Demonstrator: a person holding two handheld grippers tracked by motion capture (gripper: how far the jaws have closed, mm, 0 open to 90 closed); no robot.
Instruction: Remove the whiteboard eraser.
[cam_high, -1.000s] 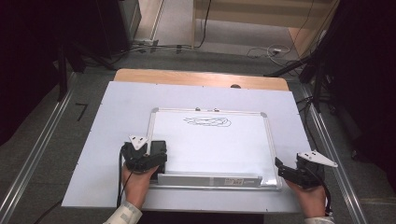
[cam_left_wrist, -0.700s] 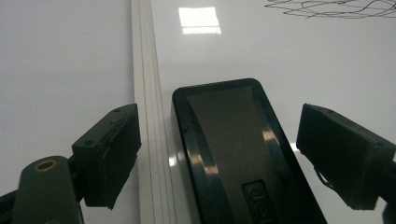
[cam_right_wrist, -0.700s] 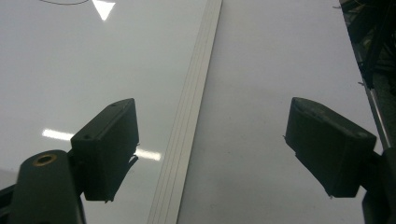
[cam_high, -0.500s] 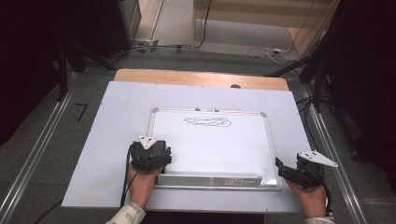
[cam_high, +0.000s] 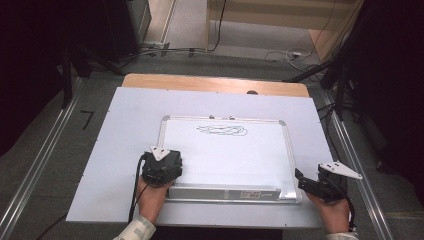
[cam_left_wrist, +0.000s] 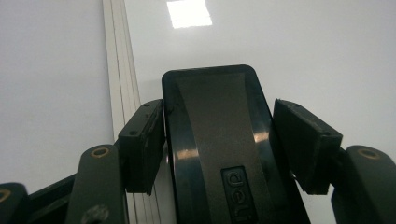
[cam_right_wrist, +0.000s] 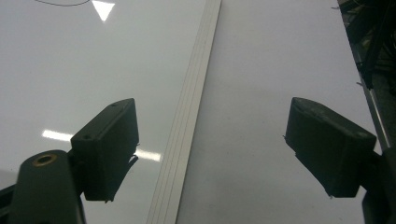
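White tabletop (cam_high: 120, 130) bears whiteboard (cam_high: 225, 155); left gripper (cam_left_wrist: 219, 135) clasps eraser (cam_left_wrist: 215, 140).

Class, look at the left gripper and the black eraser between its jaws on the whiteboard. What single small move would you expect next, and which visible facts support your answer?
Probably slide the left gripper forward across the whiteboard toward the scribble. Its jaws sit on both sides of the black eraser at the board's near left corner, the marks lie farther up the board unerased, and the right gripper hangs open over the right frame edge.
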